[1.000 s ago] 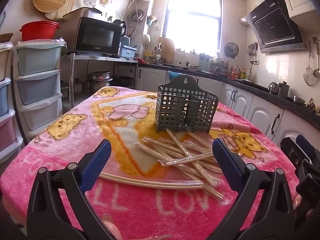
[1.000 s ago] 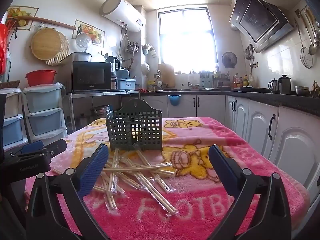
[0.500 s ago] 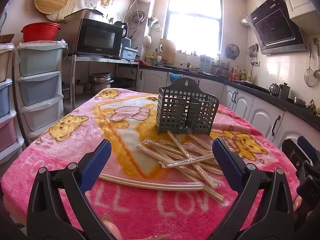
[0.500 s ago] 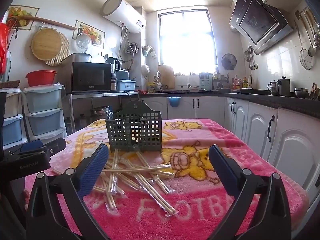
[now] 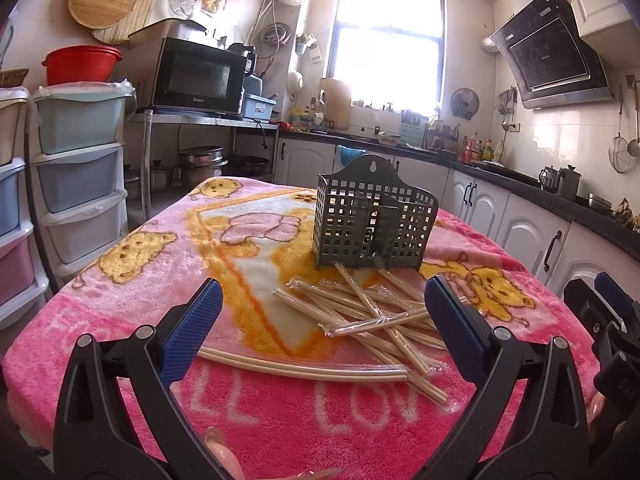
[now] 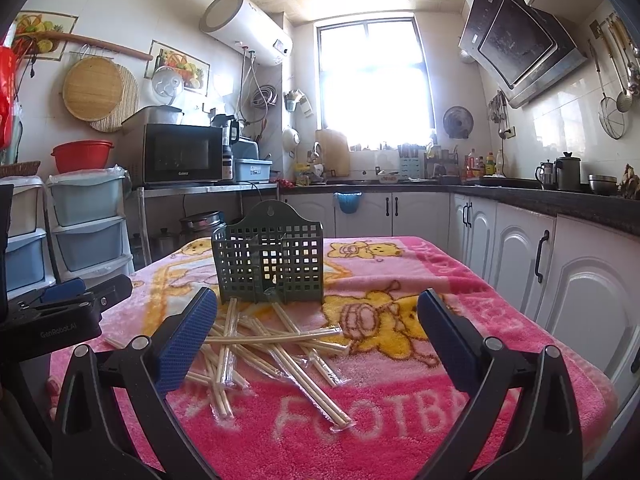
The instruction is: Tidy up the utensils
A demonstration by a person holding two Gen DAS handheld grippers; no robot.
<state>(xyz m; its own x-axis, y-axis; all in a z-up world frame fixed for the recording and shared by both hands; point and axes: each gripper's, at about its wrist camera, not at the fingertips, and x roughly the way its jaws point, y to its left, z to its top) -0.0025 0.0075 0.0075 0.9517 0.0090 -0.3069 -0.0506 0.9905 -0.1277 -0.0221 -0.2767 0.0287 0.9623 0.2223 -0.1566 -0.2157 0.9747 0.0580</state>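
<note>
A dark green slotted utensil caddy (image 5: 372,224) stands upright on the pink blanket-covered table (image 5: 132,292); it also shows in the right wrist view (image 6: 270,264). Several plastic-wrapped pairs of wooden chopsticks (image 5: 372,316) lie in a crossed pile in front of it, also in the right wrist view (image 6: 276,340). One long bent pair (image 5: 300,368) lies nearest the left gripper. My left gripper (image 5: 320,328) is open and empty above the near table edge. My right gripper (image 6: 316,332) is open and empty, just short of the pile.
Stacked plastic drawers (image 5: 80,176) stand left of the table. A microwave (image 5: 196,78) sits on a metal shelf behind. White cabinets and a dark counter (image 6: 560,204) run along the right. The left gripper's body (image 6: 60,316) shows at the right view's left edge.
Both views have shifted slightly, the caddy and chopsticks sitting a little higher in frame. Nothing on the table moved. Both grippers stay open.
</note>
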